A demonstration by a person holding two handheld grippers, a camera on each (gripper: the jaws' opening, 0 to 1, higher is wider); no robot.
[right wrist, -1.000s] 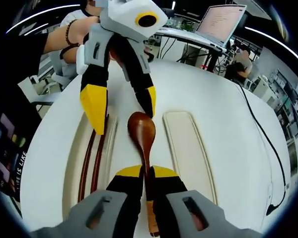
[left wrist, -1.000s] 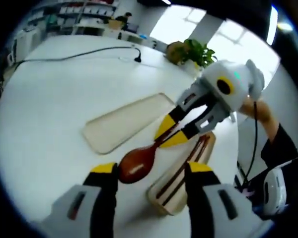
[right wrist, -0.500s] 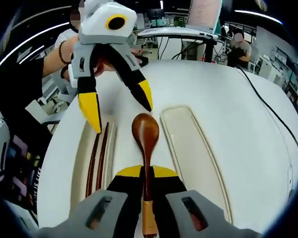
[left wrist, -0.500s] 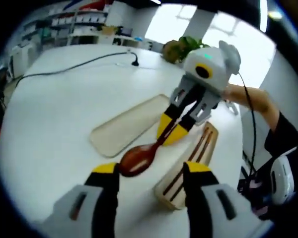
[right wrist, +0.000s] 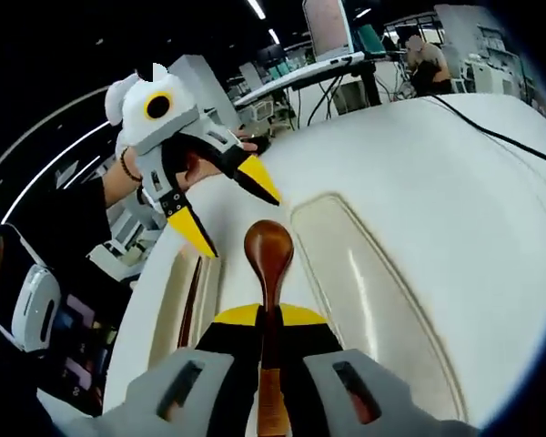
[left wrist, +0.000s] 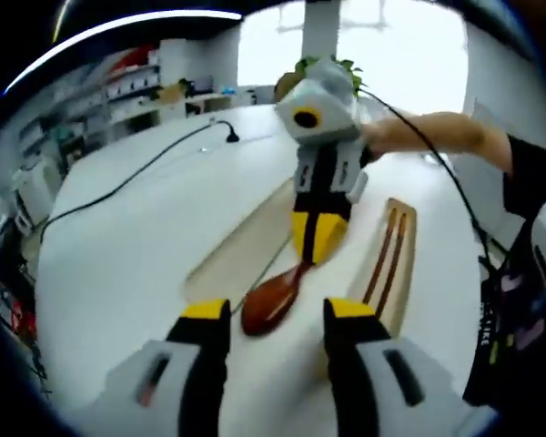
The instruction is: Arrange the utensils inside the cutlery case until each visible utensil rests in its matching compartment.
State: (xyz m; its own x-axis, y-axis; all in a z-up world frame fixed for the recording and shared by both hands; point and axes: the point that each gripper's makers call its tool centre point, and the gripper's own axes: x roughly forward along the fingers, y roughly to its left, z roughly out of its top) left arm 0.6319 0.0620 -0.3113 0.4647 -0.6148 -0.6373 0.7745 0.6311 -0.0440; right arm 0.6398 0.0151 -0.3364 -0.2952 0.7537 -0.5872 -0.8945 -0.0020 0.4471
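Stretching across both views is a white tabletop (left wrist: 146, 246), with a black cable (left wrist: 136, 177) trailing over it toward shelving at the back of a bright, office-like room; a leafy plant (left wrist: 332, 68) is standing at the far edge in the left gripper view, and a laptop (right wrist: 332, 32) and a seated person are showing on desks beyond in the right gripper view. Two halves of the cream cutlery case are lying near each other: the empty half (right wrist: 373, 282) and the half holding the chopsticks (left wrist: 387, 259), a dark brown pair lying lengthwise in its tray (left wrist: 405, 282). The wooden spoon (right wrist: 268, 259) is sitting between the two halves, bowl forward, its handle being clenched by the right tongs (right wrist: 264, 319), whose yellow-tipped jaws are pressing closed on it; seen from the left gripper view, these right tongs are pointing down at the spoon with a bare forearm behind. The left tongs (left wrist: 268, 314) are spread wide and gripping nothing, their jaws standing either side of the spoon's bowl, and in the right gripper view they are hovering above the chopsticks half.
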